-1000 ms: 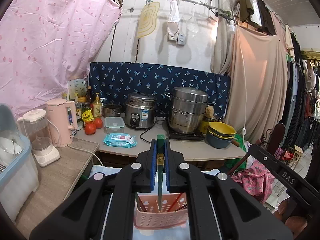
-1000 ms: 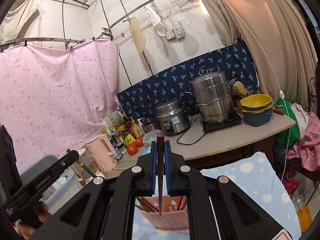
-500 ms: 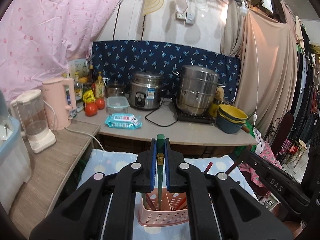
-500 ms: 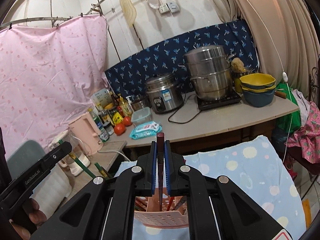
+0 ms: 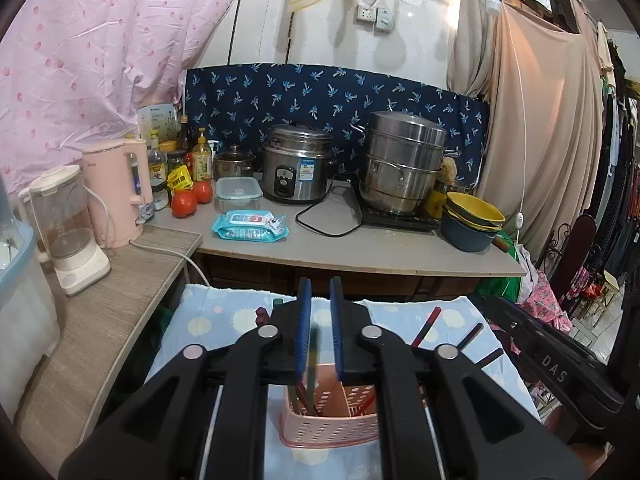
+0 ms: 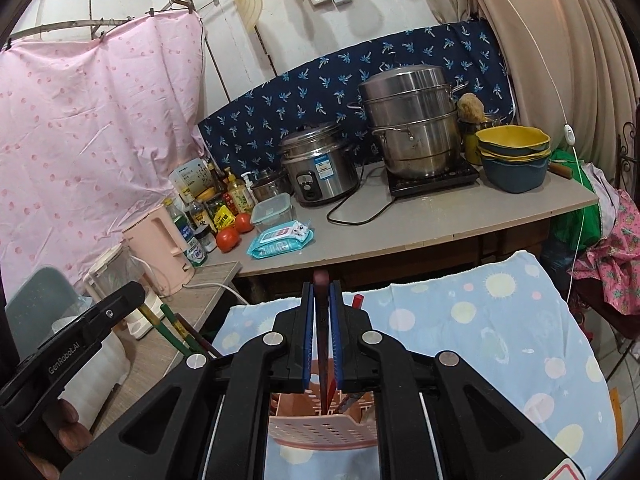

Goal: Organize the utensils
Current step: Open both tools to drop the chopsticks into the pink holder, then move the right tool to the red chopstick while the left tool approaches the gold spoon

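Both our grippers down over pink basket [image 5: 332, 420] at 6 o'clock. Left gripper [image 5: 320, 336] jaws just opening, green chopstick [image 5: 314, 354] loose between them, dropping in. Right gripper [image 6: 321, 336] easing too, dark red chopstick [image 6: 321, 332] not yet free. Deposit nearly done.

two tomatoes [image 5: 192, 199], one pink basket [image 5: 332, 420]

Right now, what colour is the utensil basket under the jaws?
Pink, with small perforated holes. The basket shows best in the left wrist view.
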`<state>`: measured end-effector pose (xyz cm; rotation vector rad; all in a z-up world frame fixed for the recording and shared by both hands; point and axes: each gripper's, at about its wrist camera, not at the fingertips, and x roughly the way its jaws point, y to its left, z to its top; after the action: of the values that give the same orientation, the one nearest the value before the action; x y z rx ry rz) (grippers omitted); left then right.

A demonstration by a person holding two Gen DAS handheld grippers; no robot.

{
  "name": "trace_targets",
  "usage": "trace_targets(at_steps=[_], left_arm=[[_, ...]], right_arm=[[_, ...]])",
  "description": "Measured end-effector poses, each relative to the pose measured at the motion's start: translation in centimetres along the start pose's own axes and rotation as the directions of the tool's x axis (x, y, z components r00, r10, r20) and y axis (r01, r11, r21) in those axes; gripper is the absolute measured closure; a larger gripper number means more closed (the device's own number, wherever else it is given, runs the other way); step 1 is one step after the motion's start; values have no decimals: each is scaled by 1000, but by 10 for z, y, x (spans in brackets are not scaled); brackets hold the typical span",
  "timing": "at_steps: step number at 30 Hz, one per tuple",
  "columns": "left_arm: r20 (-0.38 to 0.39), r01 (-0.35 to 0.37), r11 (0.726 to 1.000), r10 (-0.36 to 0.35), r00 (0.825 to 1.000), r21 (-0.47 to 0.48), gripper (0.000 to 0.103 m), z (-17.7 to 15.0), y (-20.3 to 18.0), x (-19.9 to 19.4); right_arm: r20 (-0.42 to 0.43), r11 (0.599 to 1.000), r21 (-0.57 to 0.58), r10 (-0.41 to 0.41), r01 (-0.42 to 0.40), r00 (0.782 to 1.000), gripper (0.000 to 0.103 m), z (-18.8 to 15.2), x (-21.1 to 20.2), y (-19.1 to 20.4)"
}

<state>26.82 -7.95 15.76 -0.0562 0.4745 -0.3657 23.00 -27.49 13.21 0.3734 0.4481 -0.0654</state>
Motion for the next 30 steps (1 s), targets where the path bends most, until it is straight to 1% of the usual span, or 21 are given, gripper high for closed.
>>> trace_targets(at_steps=[2, 13, 21, 30], left_arm=[[0, -7, 1000, 7, 1000, -7, 81, -1, 2, 1], [2, 1, 1000, -1, 1000, -9, 81, -2, 3, -6], [2, -4, 1000, 4, 1000, -5, 81, -7, -1, -23], [5, -1, 1000, 1, 1000, 8, 81, -19, -9, -51]], right_arm=[[0, 1000, 3, -3, 3, 1000, 91, -1, 0, -1], [12, 1000, -4, 8, -8, 1000, 90, -3, -12, 2], [9, 1000, -19, 15, -15, 1000, 90, -10, -28, 8], [-2, 999, -28, 26, -26, 1000, 90, -30, -55, 14]])
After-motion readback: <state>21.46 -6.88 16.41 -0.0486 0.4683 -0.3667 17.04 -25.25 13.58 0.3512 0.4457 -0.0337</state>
